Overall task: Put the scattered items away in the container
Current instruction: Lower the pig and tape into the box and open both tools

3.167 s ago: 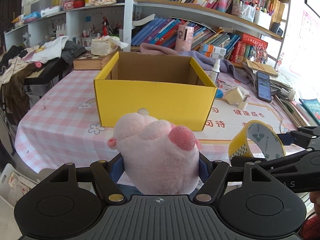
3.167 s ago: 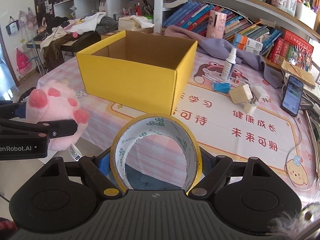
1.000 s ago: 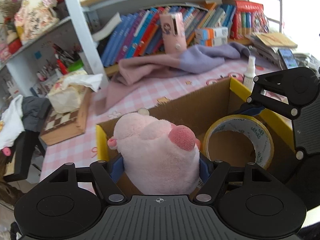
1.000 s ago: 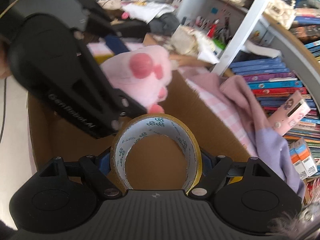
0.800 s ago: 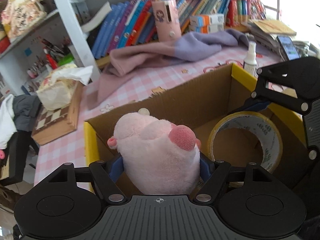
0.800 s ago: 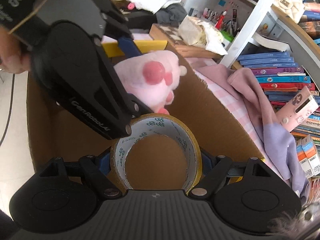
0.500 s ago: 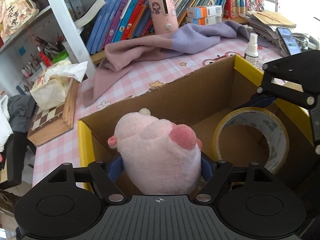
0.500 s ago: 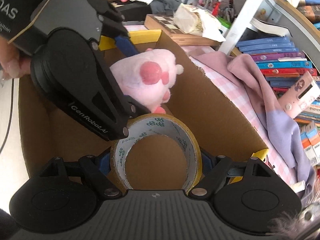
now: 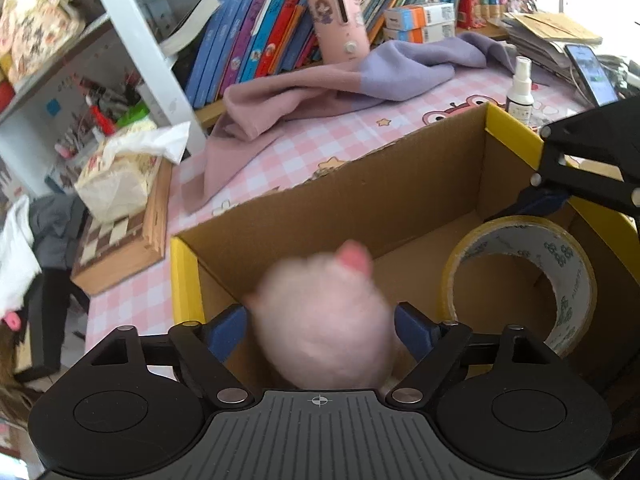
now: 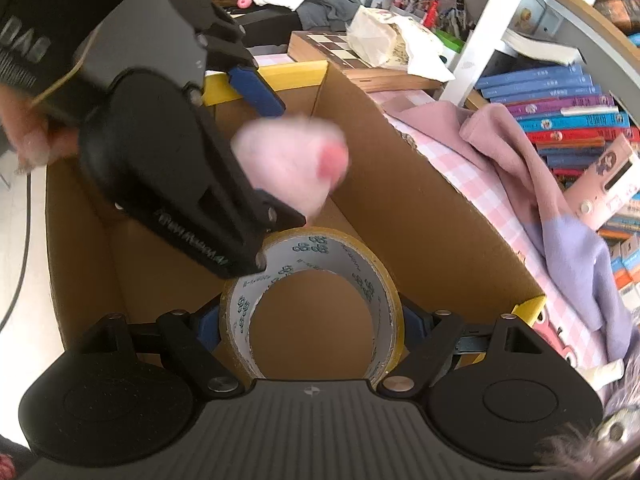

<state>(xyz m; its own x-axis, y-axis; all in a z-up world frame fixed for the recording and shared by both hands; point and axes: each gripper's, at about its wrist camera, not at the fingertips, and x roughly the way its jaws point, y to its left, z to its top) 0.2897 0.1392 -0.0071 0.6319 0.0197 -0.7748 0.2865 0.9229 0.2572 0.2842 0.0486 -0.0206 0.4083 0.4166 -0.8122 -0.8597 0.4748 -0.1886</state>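
Note:
A pink plush toy [image 9: 324, 320] is blurred in motion between the spread blue fingers [image 9: 224, 330] of my left gripper [image 9: 320, 330], inside the yellow cardboard box [image 9: 184, 280]; the fingers stand apart from it. In the right wrist view the toy [image 10: 296, 164] hangs over the box's [image 10: 400, 184] inside, just past the left gripper [image 10: 260, 152]. My right gripper [image 10: 312, 324] is shut on a roll of yellow tape [image 10: 316, 276] and holds it inside the box. The tape also shows in the left wrist view [image 9: 520, 280].
A pink-and-purple cloth [image 9: 320, 92] lies on the checked tablecloth behind the box. A chessboard box [image 9: 120, 240] with a tissue pack sits to the left. A spray bottle [image 9: 520, 88] and a phone [image 9: 590, 74] are at the right. Bookshelves stand behind.
My left gripper's fingers have opened and the pink plush toy has come loose and is dropping into the box. The right gripper still holds the tape, lower in the box.

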